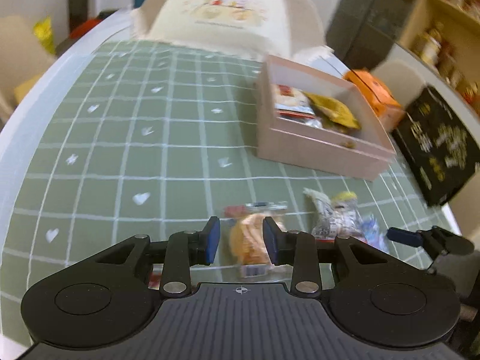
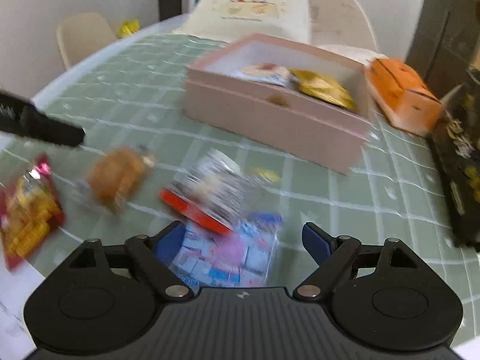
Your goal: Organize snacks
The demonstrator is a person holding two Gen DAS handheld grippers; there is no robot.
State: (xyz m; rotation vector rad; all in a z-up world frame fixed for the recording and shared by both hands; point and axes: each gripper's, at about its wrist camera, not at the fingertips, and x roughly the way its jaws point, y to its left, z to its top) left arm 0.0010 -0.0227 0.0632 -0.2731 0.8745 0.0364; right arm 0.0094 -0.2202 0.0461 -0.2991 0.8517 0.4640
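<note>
Crowding pink box (image 2: 276, 117): orange carton (image 2: 402, 96), blk box (image 2: 459, 174)

On the worktop (image 1: 126, 138) an open box (image 2: 270, 114) sits toward the back with two snack packets (image 2: 300, 81) inside. A carton (image 2: 402, 99) lies just right of it. Before the box lie loose packets: a bun (image 2: 117, 177) left, a wrapped snack (image 2: 210, 195) beside it, seemingly overlapping another packet (image 2: 228, 255).

Pink box (image 2: 270, 114) looks like matt cardboard, snack packets (image 2: 222, 198) are glossy crinkly plastic, fingers (image 1: 212, 241) have blue rubbery pads.
</note>
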